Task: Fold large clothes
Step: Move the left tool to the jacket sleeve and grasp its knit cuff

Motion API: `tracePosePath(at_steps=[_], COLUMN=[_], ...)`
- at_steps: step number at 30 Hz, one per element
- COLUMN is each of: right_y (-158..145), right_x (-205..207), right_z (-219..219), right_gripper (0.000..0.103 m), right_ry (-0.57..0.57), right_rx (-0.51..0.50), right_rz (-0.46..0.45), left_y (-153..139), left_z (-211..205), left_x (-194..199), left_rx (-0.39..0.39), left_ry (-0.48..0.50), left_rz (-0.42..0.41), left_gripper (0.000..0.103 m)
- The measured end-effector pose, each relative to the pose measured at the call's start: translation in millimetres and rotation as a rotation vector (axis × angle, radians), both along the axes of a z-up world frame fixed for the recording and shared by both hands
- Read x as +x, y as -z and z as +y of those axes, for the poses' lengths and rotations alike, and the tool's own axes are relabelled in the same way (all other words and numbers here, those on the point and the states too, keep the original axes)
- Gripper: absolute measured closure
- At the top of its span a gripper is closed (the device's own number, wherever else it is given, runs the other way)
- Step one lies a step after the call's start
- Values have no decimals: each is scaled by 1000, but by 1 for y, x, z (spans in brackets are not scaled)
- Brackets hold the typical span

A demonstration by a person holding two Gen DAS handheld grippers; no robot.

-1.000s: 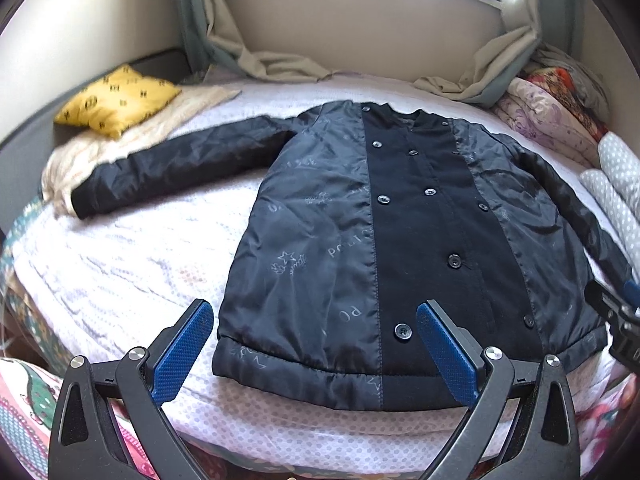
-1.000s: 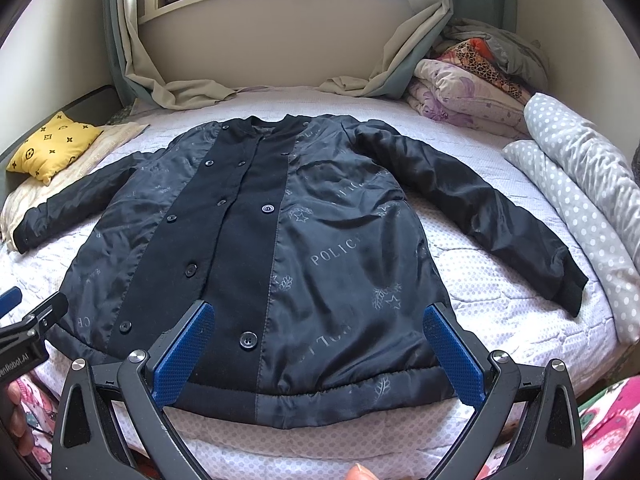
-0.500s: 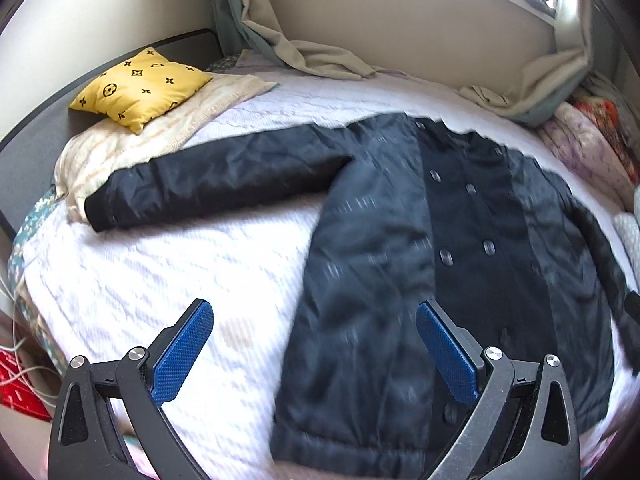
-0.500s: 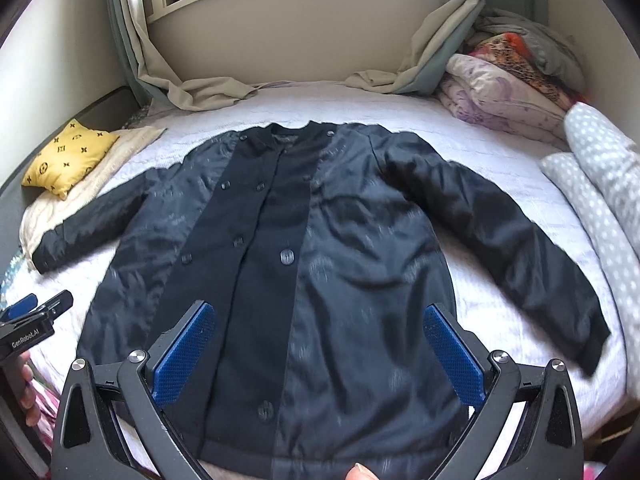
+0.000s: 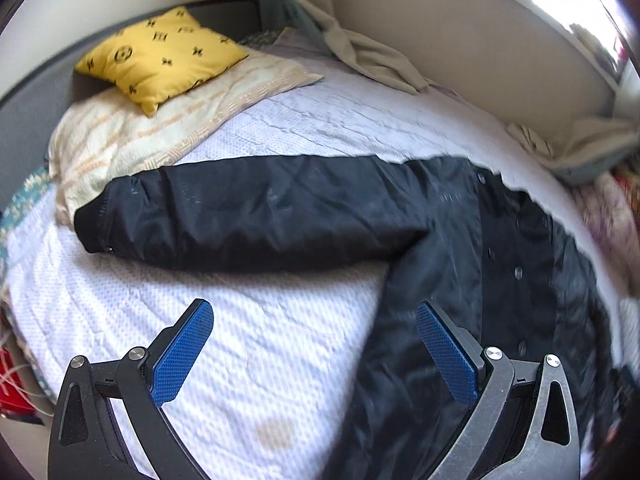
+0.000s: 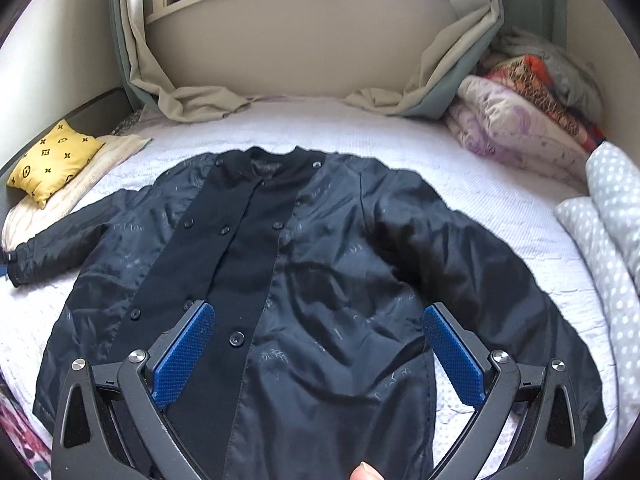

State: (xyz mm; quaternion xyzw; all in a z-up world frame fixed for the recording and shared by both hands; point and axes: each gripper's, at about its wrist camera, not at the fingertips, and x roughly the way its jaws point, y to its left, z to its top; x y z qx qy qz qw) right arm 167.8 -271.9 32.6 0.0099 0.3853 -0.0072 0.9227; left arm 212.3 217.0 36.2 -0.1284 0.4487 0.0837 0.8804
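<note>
I am holding my left gripper spread wide and empty above the white bedspread. The black jacket is lying face up and buttoned on the bed, and in the left view its outstretched sleeve is running from 9 to 2 o'clock above my fingertips, apart from them, with the cuff at 9 o'clock beside a striped blanket. The jacket's body is passing under my right-hand blue pad toward 5 o'clock (that side is blurred). A yellow pillow is sitting at 11 o'clock.

I am holding my right gripper equally wide and empty over the jacket's lower front; the collar is lying at 12 o'clock, the other sleeve is reaching toward 4 o'clock, and folded quilts are stacked at 2 o'clock.
</note>
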Motion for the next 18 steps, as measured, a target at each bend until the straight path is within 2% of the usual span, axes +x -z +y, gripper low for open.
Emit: tracePosePath(at_steps=[4, 9, 14, 16, 17, 18], right_y=[4, 10, 16, 17, 17, 18], right_x=[3, 6, 13, 14, 16, 16], right_z=[1, 5, 5, 4, 4, 4], right_gripper=[0, 0, 0, 0, 0, 0], right_ry=[-6, -21, -23, -21, -20, -20], right_rx=[-3, -5, 5, 9, 10, 11], right_rz=[6, 28, 53, 56, 58, 59], left_y=[11, 33, 50, 66, 76, 88], left_z=[46, 104, 133, 146, 152, 159], left_x=[19, 27, 24, 25, 25, 25], left_rx=[-159, -363, -437, -467, -488, -529], left_ry=[-51, -181, -265, -298, -324, -359], left_rz=[10, 9, 17, 68, 100, 126], left_gripper=[2, 7, 16, 34, 40, 49])
